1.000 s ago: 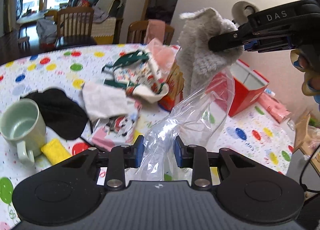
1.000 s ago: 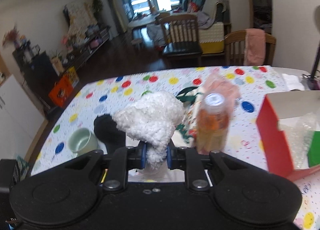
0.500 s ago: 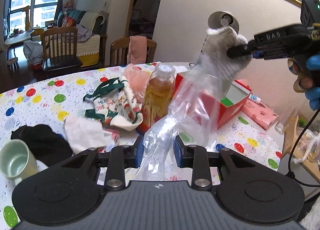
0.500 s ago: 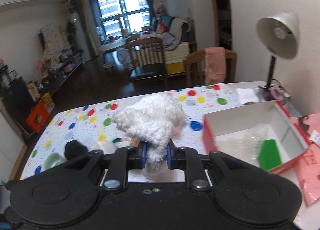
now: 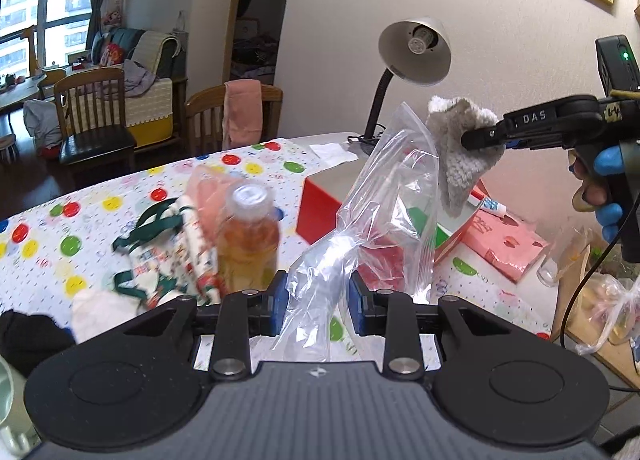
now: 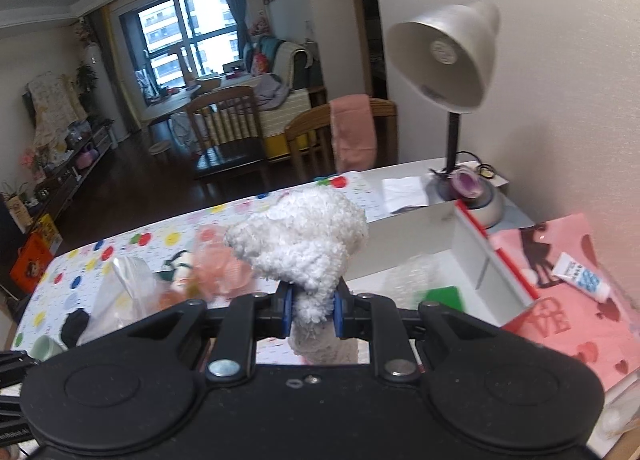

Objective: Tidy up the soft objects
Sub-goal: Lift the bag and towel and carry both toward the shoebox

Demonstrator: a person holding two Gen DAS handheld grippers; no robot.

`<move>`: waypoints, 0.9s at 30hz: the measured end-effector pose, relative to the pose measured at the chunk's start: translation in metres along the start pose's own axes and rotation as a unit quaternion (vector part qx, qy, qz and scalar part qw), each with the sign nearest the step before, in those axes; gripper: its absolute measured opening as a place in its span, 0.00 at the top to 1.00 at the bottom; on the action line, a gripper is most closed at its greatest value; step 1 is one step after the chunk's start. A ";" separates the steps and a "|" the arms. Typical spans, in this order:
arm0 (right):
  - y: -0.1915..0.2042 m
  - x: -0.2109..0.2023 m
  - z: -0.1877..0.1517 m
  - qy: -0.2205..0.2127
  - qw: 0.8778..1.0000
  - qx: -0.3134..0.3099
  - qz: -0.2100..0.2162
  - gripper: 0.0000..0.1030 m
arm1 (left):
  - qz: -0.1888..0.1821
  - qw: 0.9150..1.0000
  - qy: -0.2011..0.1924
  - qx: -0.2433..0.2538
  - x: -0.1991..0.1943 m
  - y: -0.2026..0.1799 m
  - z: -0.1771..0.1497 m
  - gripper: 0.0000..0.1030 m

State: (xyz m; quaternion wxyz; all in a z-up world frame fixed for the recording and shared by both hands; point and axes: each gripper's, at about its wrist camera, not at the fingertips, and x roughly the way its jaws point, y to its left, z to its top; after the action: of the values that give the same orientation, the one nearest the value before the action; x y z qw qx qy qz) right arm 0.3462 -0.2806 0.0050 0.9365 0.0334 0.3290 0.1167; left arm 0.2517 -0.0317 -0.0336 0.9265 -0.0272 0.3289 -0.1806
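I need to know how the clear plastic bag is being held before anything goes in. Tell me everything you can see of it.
The plastic bag is clear, thin and crinkled, with a straight strip along its top edge. Its lower part is bunched and twisted between the fingers of the left claw, which is shut on it. The upper part fans up and right, above the table, its mouth toward the fluffy sock held by the right claw. Whether the mouth is open, I cannot tell.
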 end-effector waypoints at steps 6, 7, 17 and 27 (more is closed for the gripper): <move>-0.038 0.015 0.006 0.008 1.000 0.001 -0.014 0.82 | -0.005 1.000 0.025 -0.009 0.036 -0.029 0.032 0.71; -0.044 0.018 0.007 0.009 1.000 0.002 -0.015 0.82 | -0.006 0.999 0.030 -0.010 0.041 -0.033 0.037 0.71; -0.099 0.049 0.006 0.036 0.999 -0.001 -0.031 0.82 | 0.003 0.998 0.057 -0.001 0.115 -0.077 0.080 0.70; -0.138 0.080 0.014 0.057 0.998 0.005 -0.040 0.82 | 0.035 0.995 0.095 -0.004 0.192 -0.101 0.108 0.70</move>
State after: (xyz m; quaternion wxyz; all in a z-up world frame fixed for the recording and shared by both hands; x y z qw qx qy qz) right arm 0.4432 -0.3954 -0.0519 0.9200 0.0183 0.3832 0.0796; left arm 0.4243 -0.2012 -0.0471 0.8968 -0.0018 0.4165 -0.1490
